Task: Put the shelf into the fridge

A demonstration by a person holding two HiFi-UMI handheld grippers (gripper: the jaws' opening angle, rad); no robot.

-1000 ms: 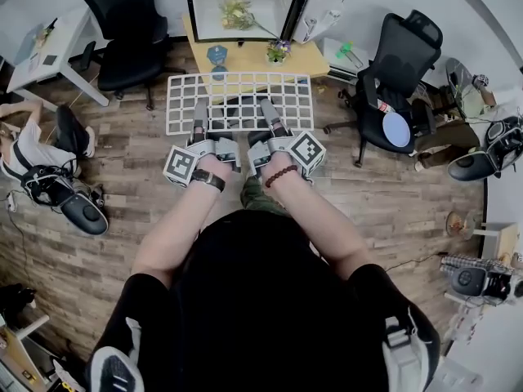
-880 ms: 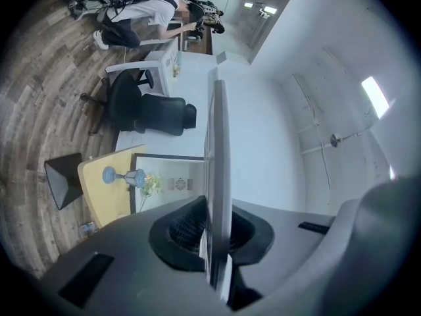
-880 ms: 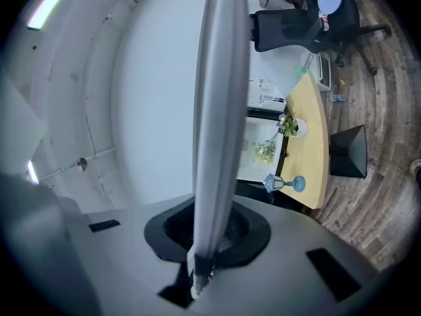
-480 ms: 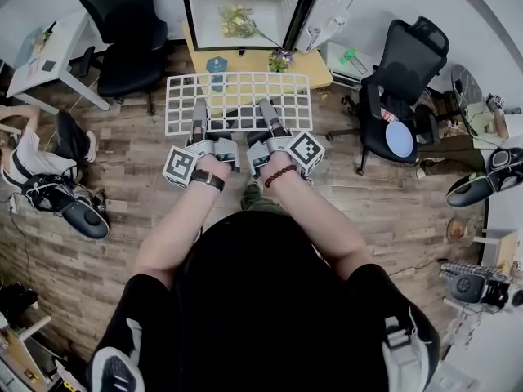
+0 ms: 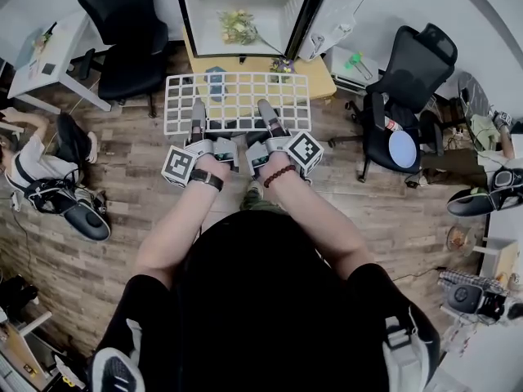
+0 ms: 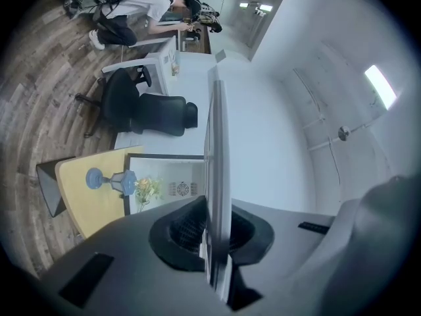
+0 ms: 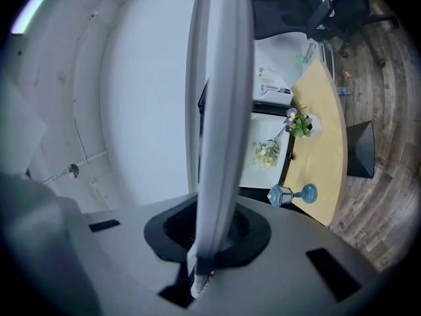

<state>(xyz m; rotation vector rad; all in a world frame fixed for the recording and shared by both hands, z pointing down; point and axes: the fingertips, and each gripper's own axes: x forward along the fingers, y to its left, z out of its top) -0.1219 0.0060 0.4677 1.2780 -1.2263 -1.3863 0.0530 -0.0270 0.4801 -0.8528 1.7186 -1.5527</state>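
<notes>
Ahead of the left claw and right claw, each clamped on its near edge, white wire shelf held flat, just short of the open fridge.

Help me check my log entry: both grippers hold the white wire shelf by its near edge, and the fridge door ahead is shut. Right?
Not quite. The fridge door is open, swung to the right, as the head view shows. The left gripper and right gripper do hold the white wire shelf by its near edge.
</notes>
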